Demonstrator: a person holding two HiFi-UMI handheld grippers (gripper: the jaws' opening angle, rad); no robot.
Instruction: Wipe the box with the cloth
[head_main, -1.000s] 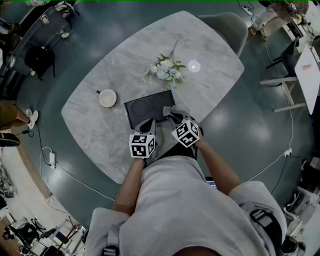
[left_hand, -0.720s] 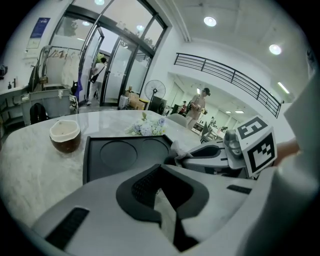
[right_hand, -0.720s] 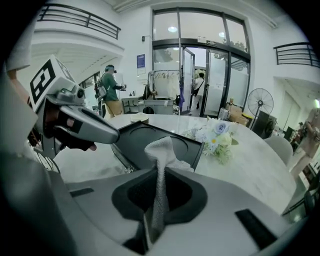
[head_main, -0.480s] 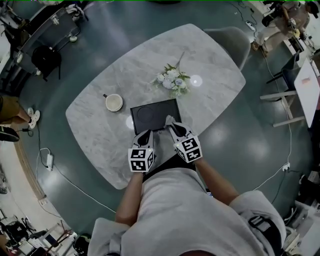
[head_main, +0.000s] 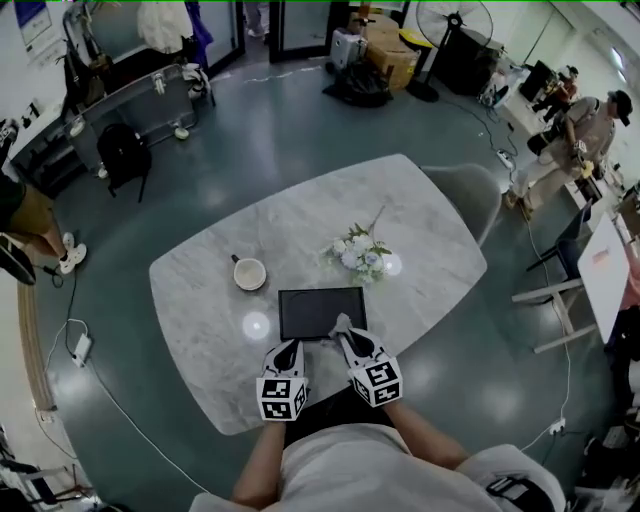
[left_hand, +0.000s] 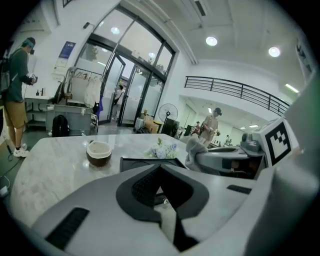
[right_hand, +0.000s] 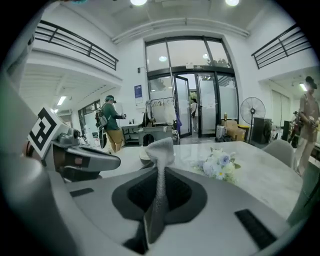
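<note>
Grey marble table fills the middle of the hall in the head view, a pale chair tucked at its far corner. On it sit a cup, a small bunch of flowers and, nearest the person, the flat dark box. Both tools hover at the box's near edge: the left gripper by its near left corner, the right gripper over the near edge with the grey cloth bunched at its tip. The cloth looks to be on the lid, though from up here I can't be sure it touches.

Over to the left gripper view: the left gripper has its jaws pressed together with nothing between them. Beyond them lie the box, the cup and the flowers; the cloth pokes up at right.

Now the right gripper view: the right gripper pinches the cloth, its top flopping over. Flowers sit at right.
</note>
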